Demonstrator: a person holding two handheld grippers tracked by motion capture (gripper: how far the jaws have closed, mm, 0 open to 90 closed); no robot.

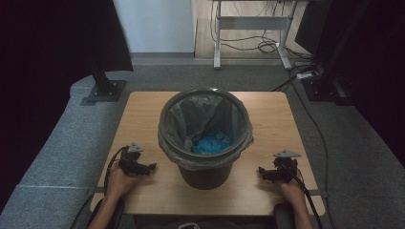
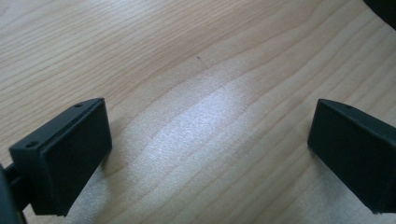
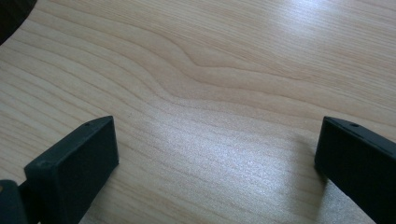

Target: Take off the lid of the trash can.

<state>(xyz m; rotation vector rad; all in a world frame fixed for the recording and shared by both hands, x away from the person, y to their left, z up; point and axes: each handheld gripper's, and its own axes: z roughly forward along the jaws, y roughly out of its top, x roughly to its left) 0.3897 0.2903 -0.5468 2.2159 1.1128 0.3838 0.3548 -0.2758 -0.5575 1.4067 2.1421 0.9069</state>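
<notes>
left gripper point(image 1: 152, 167) and right gripper point(image 1: 261, 169) are rested low on the wooden table point(image 1: 143, 107), one each side of the bin, jaws spread wide with nothing between them; bare wood grain is seen between the jaws in both gripper views point(image 2: 205, 140) point(image 3: 215, 149). both are pointed inward toward the bin but are kept apart from it.

the bin point(image 1: 206, 175) is stood upright mid-table, between the grippers. a grey liner bag point(image 1: 191, 114) is fitted inside and folded over the rim. something blue and crumpled point(image 1: 212, 142) is seen at the bottom; what it is cannot be told.

handling, as judged: the liner is taken to be thin, soft film, light, slippery, easily torn if pinched hard or dragged on the rim. the load looks small, so little weight is expected. hold is best taken on the folded-over band point(image 1: 167, 153) at the rim, one gripper per side, where film is doubled. the bin itself is likely stiff and light, so it may be lifted along with the bag.

beyond the table, grey carpet and a desk frame point(image 1: 250, 24) are seen.
</notes>
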